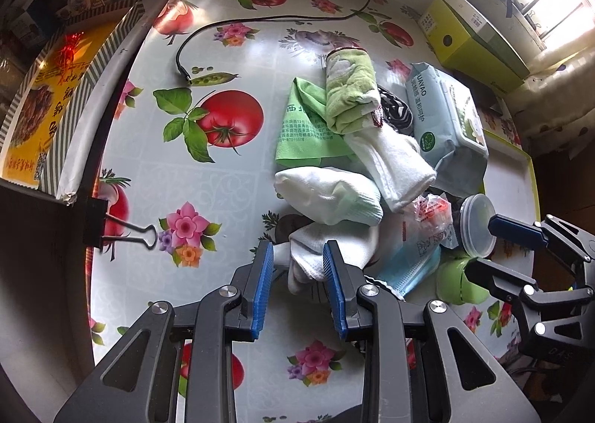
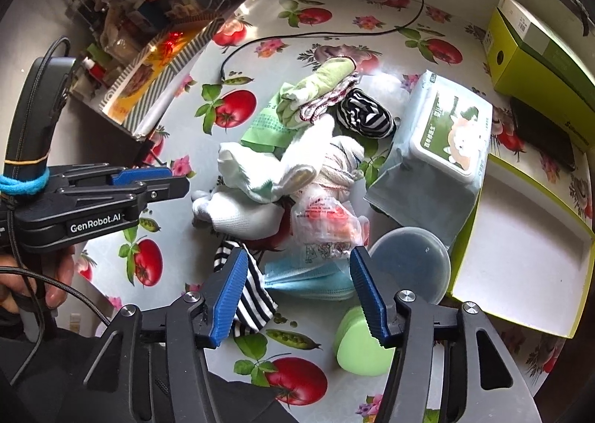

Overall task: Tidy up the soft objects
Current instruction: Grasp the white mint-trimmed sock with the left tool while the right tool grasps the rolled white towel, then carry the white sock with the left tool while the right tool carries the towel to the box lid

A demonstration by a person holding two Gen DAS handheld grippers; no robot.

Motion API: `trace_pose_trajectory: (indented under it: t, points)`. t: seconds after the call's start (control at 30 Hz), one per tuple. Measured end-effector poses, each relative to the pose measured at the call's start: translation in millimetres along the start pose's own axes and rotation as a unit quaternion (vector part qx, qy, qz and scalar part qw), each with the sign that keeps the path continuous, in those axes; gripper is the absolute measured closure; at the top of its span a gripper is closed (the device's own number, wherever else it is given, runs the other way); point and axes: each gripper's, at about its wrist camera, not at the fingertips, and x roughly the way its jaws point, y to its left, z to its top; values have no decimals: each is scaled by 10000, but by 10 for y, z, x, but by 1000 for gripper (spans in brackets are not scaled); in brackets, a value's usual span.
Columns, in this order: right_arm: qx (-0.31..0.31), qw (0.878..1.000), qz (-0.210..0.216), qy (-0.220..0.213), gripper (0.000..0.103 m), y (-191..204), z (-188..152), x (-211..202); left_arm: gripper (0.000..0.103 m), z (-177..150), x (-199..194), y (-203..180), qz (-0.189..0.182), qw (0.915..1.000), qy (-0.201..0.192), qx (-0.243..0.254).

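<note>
Left wrist view: my left tool (image 1: 298, 267) is clamped on a white sock (image 1: 327, 255) at the near edge of the pile, blue pads pressing into its bunched fabric. Right wrist view: my right tool (image 2: 299, 296) stands unclenched, jaws apart over a blue face mask (image 2: 308, 280) and a striped sock (image 2: 245, 289); neither pad presses on them.

Pile sits mid tabletop (image 1: 156, 177) (flowered oilcloth): green towel roll (image 1: 349, 88), white cloth (image 1: 394, 162), green cloth (image 1: 305, 125), second white sock (image 1: 331, 196), crinkly plastic packet (image 2: 327, 226), wipes pack (image 2: 438, 148). A clear round lid (image 2: 409, 267) and a green cup (image 2: 360, 345) lie just beside the mask. An open white-lined box (image 2: 520, 255) is at the right, probably the drop spot.

Handling, my guess: socks and cloths are light, limp and will drape and drag neighbours, so pinch a thick bunched fold, not a loose edge. Mask is thin, flat and slippery; take it at the pleated middle or a folded edge and lift slowly. Striped sock is half under the left pad, so it may come up with the mask. Wipes pack looks heavier and squashy; grab a narrow end.
</note>
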Motion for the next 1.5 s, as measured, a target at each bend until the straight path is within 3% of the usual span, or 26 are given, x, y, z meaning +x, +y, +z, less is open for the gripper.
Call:
trace_pose_trajectory:
  t: [0.37,0.5,0.57,0.67,0.77,1.1,1.43,1.47,1.5]
  points:
    - [62,9999,67,102,55,-32,481,362,74,119,98,260,-205,9989,34,-414]
    - [143,9996,65,234,64,-66,591,527,62,150,147,300,-364,9982,57,-482]
    - [147,9994,52,298,68,-70,643,602,62,150,181,289,-455,9978,106,-479]
    - [122,9992,24,379,84,-74,679,675,62,143,241,262,-564,9971,210,-457]
    - [143,9992,60,370,88,-101,674,663,62,159,283,244,-647,9965,256,-465]
    - [213,9996,127,124,90,-140,523,339,56,371,322,146,-1079,9912,207,-744]
    - [257,9996,139,27,90,-131,410,209,56,432,624,87,-1152,9845,656,-1149]
    - [249,9996,142,15,90,-125,404,200,56,425,617,78,-1144,9850,641,-1121]
    - [239,9996,145,5,90,-116,401,190,65,422,612,72,-1136,9855,617,-1096]
